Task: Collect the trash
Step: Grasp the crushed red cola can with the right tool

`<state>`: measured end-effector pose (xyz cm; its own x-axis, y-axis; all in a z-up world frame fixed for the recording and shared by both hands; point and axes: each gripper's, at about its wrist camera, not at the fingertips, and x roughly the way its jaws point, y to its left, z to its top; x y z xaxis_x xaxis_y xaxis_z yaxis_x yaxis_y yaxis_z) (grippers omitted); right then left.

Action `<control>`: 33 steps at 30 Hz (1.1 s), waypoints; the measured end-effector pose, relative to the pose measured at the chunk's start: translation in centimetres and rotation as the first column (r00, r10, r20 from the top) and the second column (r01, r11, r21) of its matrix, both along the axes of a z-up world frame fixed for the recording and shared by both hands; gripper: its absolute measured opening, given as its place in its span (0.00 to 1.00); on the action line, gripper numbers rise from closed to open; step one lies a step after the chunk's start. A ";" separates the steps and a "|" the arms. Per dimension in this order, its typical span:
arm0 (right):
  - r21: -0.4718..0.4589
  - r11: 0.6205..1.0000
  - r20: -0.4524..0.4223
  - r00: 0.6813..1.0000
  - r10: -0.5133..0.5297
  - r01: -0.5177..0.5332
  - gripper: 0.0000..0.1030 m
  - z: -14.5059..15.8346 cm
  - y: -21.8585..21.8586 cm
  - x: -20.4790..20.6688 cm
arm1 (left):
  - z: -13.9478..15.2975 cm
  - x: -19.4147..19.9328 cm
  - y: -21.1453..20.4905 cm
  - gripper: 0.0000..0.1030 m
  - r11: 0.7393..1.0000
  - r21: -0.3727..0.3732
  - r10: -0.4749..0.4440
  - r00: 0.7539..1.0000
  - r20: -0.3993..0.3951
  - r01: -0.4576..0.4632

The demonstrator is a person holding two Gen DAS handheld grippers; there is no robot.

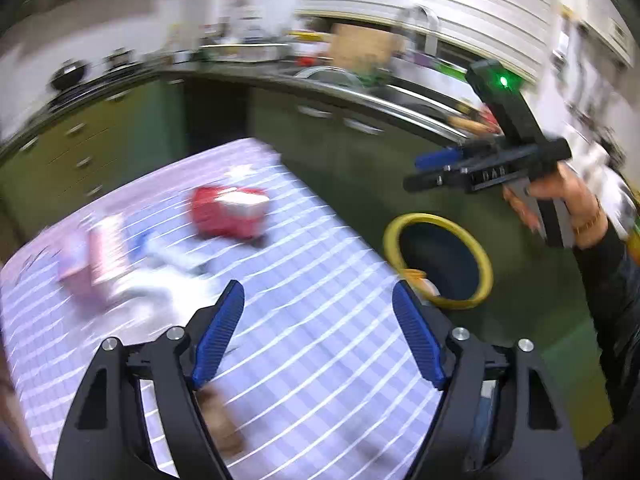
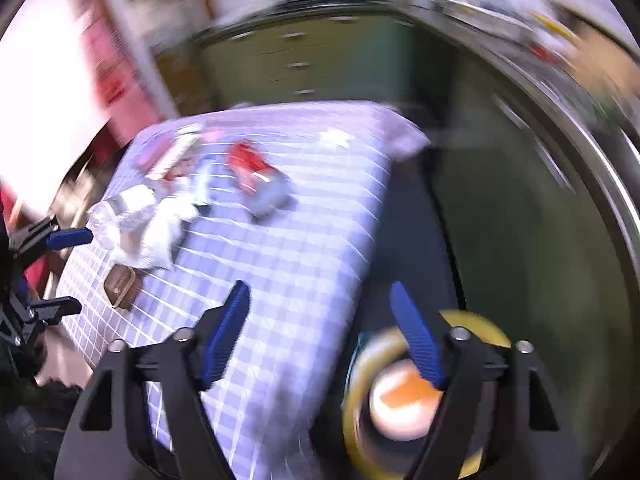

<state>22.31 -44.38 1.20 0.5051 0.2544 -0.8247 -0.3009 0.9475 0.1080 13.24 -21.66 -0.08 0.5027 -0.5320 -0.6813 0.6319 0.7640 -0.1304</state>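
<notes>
Left wrist view: the desk [image 1: 320, 360] wears a lilac checked cloth and fills the near and left part of the scene. On its far middle lies a red packet [image 1: 229, 211]; to the left are a pink wrapper [image 1: 94, 260] and crumpled white paper [image 1: 160, 276], all smeared by motion blur. A brown wrapper [image 1: 218, 420] lies near, partly hidden behind the left finger. Right of the desk, on the floor, stands a yellow-rimmed bin [image 1: 438, 260] with an orange-and-white piece at its near rim. Green cabinets and a cluttered counter run along the far side. The left gripper [image 1: 319, 332] hangs over the near part of the cloth, jaws wide, nothing between them. The right gripper [image 1: 436, 170] is up at the right, above the bin, in the person's hand [image 1: 568, 200]; its jaws look spread, with nothing in them.

Right wrist view: the same desk [image 2: 280, 280] runs from near centre to far left, carrying the red packet [image 2: 256, 174], the white paper [image 2: 156, 228] and the brown wrapper [image 2: 119, 286]. The left gripper [image 2: 64, 268] reaches in from the left edge, jaws apart, its far finger just beside the white paper. The bin [image 2: 420, 392] is near right, with what may be a cup, orange and white, inside; blur leaves that unsure. The right gripper [image 2: 320, 332] straddles the desk's edge and the bin, jaws wide and empty.
</notes>
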 end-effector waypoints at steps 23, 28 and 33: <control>-0.284 0.869 -0.360 0.885 0.295 -0.405 0.80 -12.3 16.0 19.0 | -1.4 0.1 14.4 0.81 0.966 0.055 0.255 0.967 -0.009 -0.254; -0.218 0.898 -0.351 0.889 0.293 -0.382 0.49 -13.1 15.2 19.4 | -1.6 0.0 13.9 0.81 0.969 0.051 0.244 0.970 -0.009 -0.243; -0.210 0.923 -0.296 0.921 0.254 -0.322 0.49 -12.3 13.4 18.5 | -1.7 -0.1 13.5 0.81 0.972 0.057 0.230 0.973 -0.013 -0.229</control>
